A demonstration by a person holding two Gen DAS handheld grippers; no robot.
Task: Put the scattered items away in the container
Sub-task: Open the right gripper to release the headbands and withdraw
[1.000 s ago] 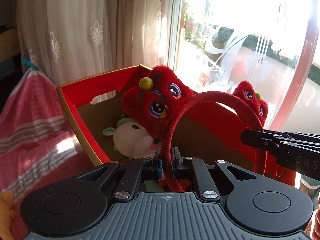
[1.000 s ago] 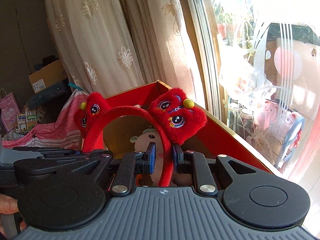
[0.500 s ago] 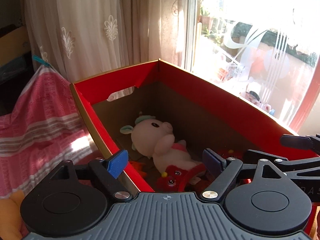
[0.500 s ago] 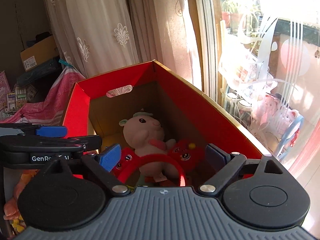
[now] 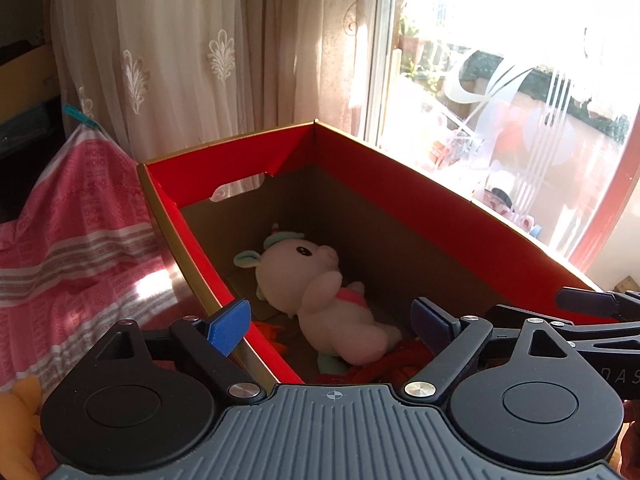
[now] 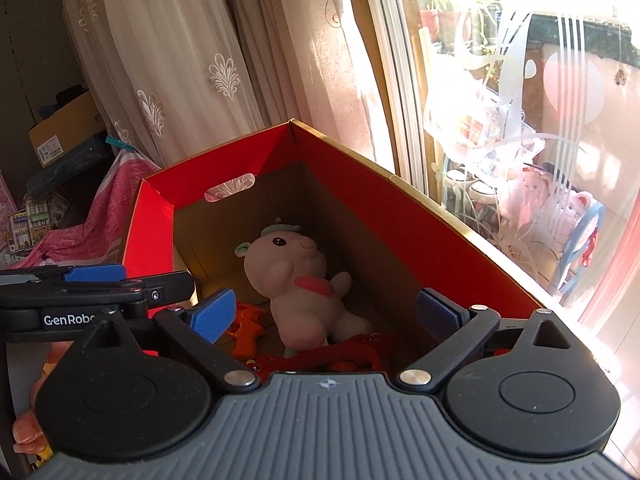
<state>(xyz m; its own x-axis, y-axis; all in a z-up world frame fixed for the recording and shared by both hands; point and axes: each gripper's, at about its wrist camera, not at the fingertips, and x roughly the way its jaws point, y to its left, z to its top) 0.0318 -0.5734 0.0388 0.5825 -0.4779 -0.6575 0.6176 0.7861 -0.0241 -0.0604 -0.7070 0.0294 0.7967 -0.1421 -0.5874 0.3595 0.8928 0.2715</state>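
Note:
A red cardboard box [image 5: 400, 184] [image 6: 360, 184] stands by the window. Inside lie a pale pink plush pig [image 5: 320, 292] [image 6: 300, 284], a red plush headband [image 5: 396, 364] [image 6: 352, 354] at the near end, and an orange toy [image 6: 246, 326]. My left gripper [image 5: 330, 320] is open and empty above the box's near left wall. My right gripper [image 6: 326, 312] is open and empty above the box's near end. Each gripper shows at the edge of the other's view: the right one [image 5: 592, 304], the left one [image 6: 96, 280].
A pink striped cloth [image 5: 68, 240] lies left of the box. Cream curtains [image 5: 200, 60] hang behind it, and a bright window [image 5: 520, 80] is on the right. An orange soft toy [image 5: 16, 432] sits outside the box at lower left. Cartons [image 6: 60, 132] are stacked far left.
Both grippers held the red headband over the box one second ago. They opened, the headband dropped into the box, and both grippers have since pulled back a little.

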